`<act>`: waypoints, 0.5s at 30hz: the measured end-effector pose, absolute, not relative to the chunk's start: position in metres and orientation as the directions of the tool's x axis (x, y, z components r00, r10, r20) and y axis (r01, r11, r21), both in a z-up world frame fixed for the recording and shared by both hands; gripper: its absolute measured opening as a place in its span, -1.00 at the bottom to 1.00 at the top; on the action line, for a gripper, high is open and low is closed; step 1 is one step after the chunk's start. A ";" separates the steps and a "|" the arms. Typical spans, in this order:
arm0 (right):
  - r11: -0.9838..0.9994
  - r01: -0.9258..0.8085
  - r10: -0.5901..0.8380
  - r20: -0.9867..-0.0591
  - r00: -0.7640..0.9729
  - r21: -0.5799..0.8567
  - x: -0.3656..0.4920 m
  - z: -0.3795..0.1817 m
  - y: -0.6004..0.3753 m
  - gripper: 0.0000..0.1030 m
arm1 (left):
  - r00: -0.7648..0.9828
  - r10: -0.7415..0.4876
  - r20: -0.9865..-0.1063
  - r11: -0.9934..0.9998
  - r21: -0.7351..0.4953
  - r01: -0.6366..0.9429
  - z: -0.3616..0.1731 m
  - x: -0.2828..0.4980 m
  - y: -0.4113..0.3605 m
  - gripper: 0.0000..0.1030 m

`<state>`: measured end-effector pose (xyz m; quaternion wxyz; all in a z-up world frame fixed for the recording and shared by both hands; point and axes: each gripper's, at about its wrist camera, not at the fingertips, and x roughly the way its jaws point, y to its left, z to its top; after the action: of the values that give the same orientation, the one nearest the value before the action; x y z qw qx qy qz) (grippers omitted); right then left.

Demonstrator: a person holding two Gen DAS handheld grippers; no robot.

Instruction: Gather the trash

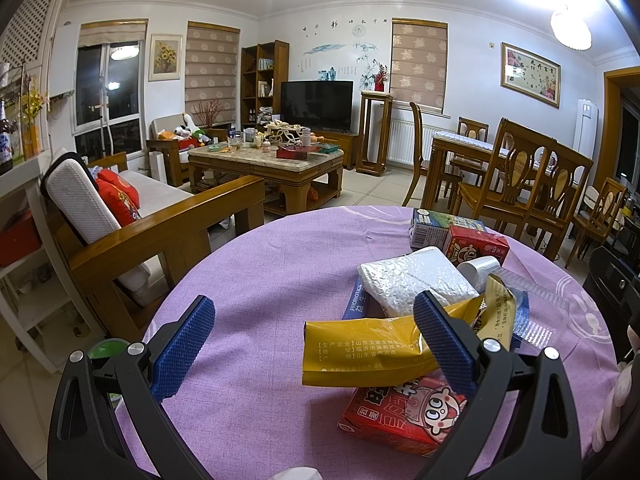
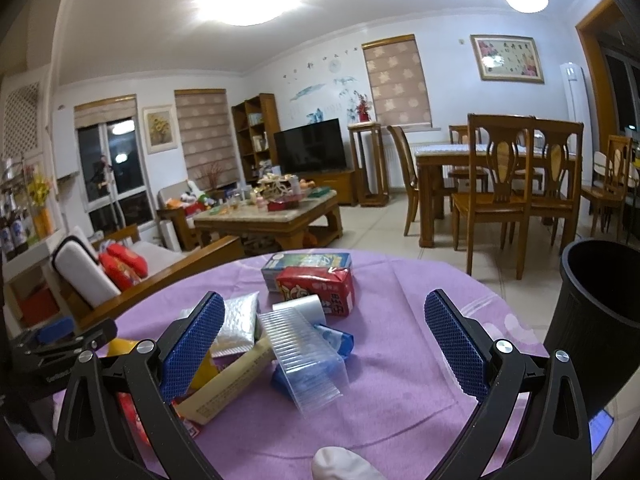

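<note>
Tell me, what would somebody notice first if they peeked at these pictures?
Probably the heap of trash in the middle of the round purple tablecloth: a shiny yellow foil pouch, red cartoon-pig drink cartons and a ribbed clear plastic tray. Next, the tall black ribbed waste bin at the table's right edge. Both blue-padded hand-held grippers, left and right, hang open over the pile.

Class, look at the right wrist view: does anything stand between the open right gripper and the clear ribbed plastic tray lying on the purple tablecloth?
Nothing visible does. The right gripper is open, and the clear ribbed plastic tray lies atop the pile, directly between its fingers' line, uncovered.
</note>
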<state>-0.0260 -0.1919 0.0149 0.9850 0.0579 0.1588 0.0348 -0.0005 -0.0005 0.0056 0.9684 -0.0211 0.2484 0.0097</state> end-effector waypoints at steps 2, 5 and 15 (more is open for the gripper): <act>0.991 -0.050 0.088 -0.310 0.947 0.127 -0.025 0.016 -0.193 0.92 | 0.876 0.008 -0.482 0.999 -0.036 -0.029 0.006 0.000 -0.001 0.90; 0.990 -0.052 0.091 -0.310 0.946 0.131 -0.024 0.016 -0.196 0.92 | 0.876 0.008 -0.481 0.999 -0.036 -0.029 0.003 -0.001 -0.002 0.90; 0.988 -0.053 0.096 -0.316 0.944 0.142 -0.020 0.017 -0.202 0.92 | 0.874 0.006 -0.486 0.999 -0.032 -0.024 0.004 0.000 -0.002 0.90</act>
<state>-0.0198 -0.2019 0.0173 0.9837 0.0659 0.1629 0.0377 -0.0005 -0.0022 0.0036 0.9678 -0.0187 0.2508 0.0077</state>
